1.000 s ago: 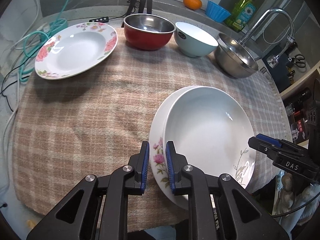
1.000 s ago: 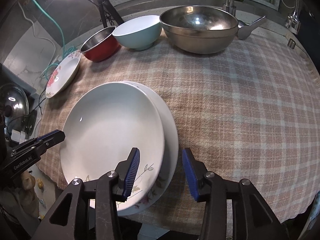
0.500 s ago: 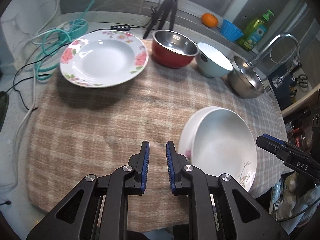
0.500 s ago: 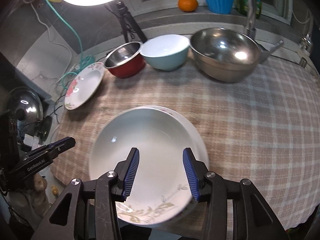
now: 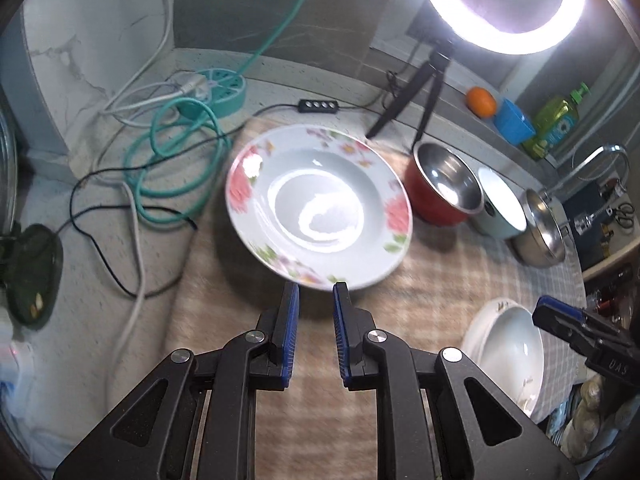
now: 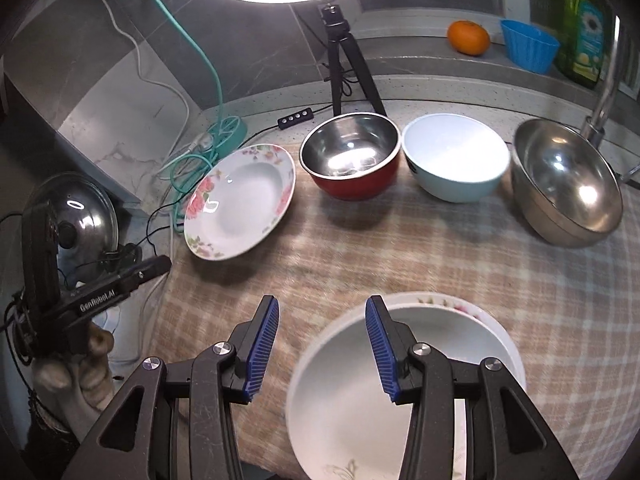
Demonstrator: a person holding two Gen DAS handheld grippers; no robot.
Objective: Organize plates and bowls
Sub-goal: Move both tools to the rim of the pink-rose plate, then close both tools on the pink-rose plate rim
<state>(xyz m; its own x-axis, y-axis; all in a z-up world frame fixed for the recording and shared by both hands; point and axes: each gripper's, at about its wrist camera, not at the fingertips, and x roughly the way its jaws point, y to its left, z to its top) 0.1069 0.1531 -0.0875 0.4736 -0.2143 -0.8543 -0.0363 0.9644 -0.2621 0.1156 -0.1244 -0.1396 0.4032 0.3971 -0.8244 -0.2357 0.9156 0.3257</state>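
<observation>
A floral plate (image 5: 320, 208) (image 6: 240, 200) lies at the far left of the checked cloth (image 5: 440, 280). My left gripper (image 5: 314, 294) hovers just short of its near rim, jaws a narrow gap apart with nothing between them. A plain white plate rests on a flower-rimmed one as stacked plates (image 6: 360, 400) (image 5: 508, 344) at the cloth's near edge. My right gripper (image 6: 322, 320) stands open and empty above the stack's left rim. Along the back sit a red bowl (image 6: 352, 156), a light blue bowl (image 6: 452, 160) and a steel bowl (image 6: 568, 184).
A ring light on a tripod (image 6: 340, 52) stands behind the bowls. Teal and black cables (image 5: 172, 168) and a power strip lie left of the cloth. An orange (image 6: 468, 36), blue cup (image 6: 528, 48), soap bottle and faucet (image 5: 592, 160) are at the back right. A pot lid (image 6: 76, 216) sits far left.
Both grippers have drawn away from the stacked plates and swung left and up. The left one, earlier at the stack's rim, now faces the floral plate. Neither jaw gap has changed.
</observation>
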